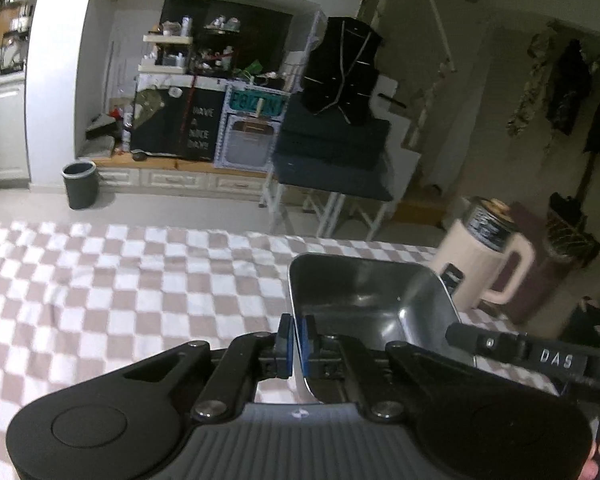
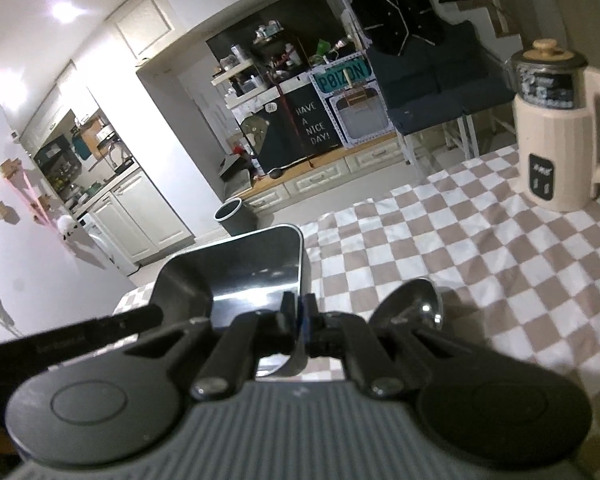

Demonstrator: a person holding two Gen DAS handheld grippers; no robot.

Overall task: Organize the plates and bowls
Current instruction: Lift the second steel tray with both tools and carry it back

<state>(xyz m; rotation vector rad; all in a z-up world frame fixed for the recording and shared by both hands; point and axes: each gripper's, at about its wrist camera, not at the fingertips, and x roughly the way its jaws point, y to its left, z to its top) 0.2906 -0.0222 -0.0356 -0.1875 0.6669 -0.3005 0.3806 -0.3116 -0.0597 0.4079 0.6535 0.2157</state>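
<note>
Firmly pinched at opposite rims by left hand-held gripper (image 1: 297, 338) and right hand-held gripper (image 2: 299, 320), both nearly closed: steel tray (image 1: 364, 300), aloft over checkered counter (image 1: 120, 280). Probably stiff, light, slippery; best gripped by rim.

checkered cloth (image 2: 480, 280) | cream kettle (image 2: 556, 128) on it | grey bin (image 1: 80, 184) on floor
</note>
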